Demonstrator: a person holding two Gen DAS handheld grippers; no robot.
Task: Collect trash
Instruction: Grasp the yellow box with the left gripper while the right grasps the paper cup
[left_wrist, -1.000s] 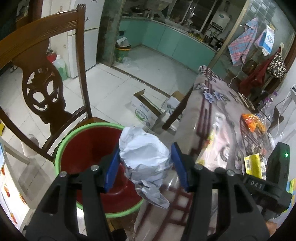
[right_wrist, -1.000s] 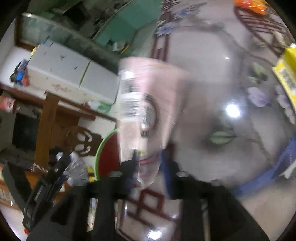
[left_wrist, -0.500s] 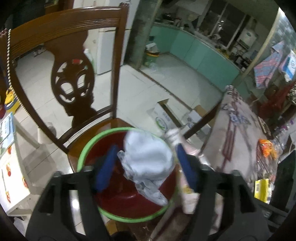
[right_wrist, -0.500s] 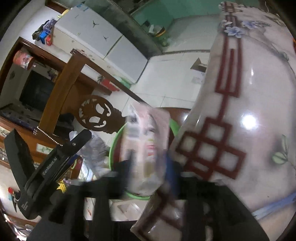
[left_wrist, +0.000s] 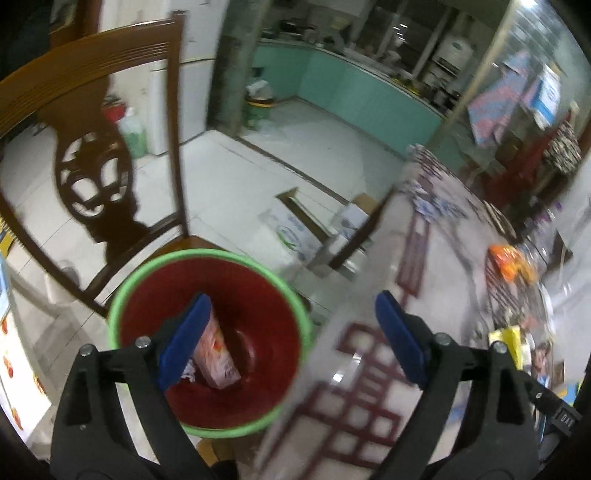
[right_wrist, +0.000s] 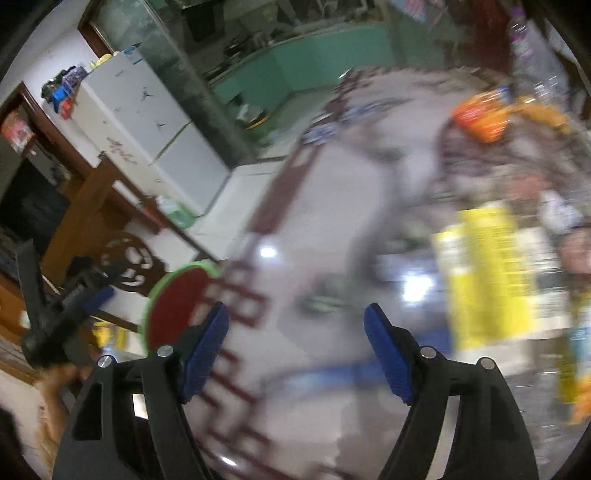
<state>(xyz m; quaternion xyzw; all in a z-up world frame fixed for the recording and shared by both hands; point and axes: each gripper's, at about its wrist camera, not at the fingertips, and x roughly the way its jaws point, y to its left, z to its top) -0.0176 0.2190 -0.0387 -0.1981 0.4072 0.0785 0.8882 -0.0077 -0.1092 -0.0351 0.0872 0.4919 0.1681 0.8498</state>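
Observation:
A red bin with a green rim (left_wrist: 147, 280) stands on a wooden chair beside the table. A pink packet (left_wrist: 218, 354) and a bit of crumpled white paper (left_wrist: 187, 371) lie inside it. My left gripper (left_wrist: 291, 332) is open and empty, held over the bin's right rim and the table edge. My right gripper (right_wrist: 295, 332) is open and empty above the table; the bin (right_wrist: 173, 306) shows at its left. A yellow wrapper (right_wrist: 487, 273) and an orange packet (right_wrist: 484, 118) lie on the table, blurred.
The table (left_wrist: 369, 369) has a glossy floral cloth with dark red lattice lines. The chair back (left_wrist: 92, 177) rises behind the bin. Cardboard boxes (left_wrist: 295, 232) sit on the tiled floor. More clutter lies at the table's far right (left_wrist: 513, 266).
Both grippers opened. The crumpled paper left my left gripper and the pink packet left my right gripper; both now lie in the bin. The right gripper swung back over the table.

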